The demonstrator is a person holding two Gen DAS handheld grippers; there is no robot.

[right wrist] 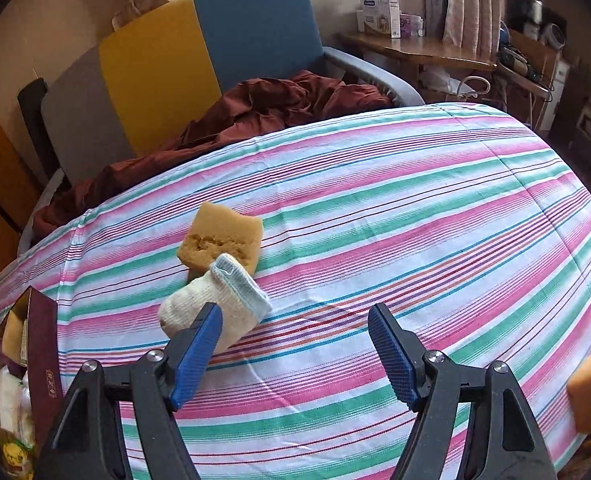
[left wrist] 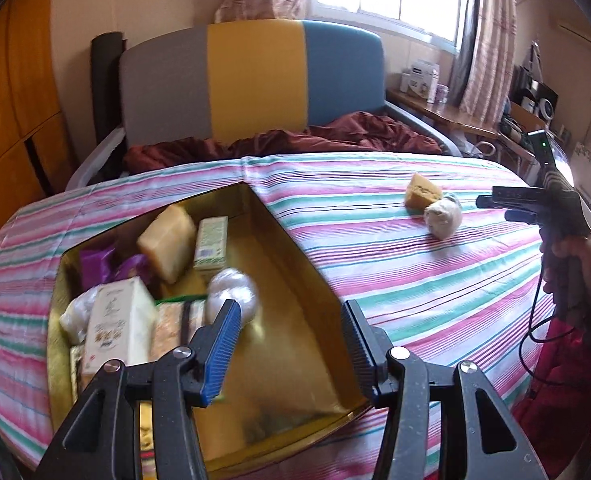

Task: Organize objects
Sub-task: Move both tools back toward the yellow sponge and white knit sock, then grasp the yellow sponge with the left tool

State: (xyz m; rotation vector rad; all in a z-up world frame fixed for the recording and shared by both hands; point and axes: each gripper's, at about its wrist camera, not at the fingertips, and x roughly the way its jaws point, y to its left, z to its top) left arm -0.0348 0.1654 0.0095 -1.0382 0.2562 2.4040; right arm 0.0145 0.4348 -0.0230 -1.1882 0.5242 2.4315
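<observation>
On striped sheet (right wrist: 375, 208): porous sponge (right wrist: 220, 240), knit sock (right wrist: 215, 304).

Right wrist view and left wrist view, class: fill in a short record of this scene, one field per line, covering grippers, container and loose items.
left gripper: open, empty, above the box
right gripper: open, empty
box: gold-lined, open, partly filled
in box: sponge block, green carton, others
loose on striped cloth: sponge touching sock
</observation>
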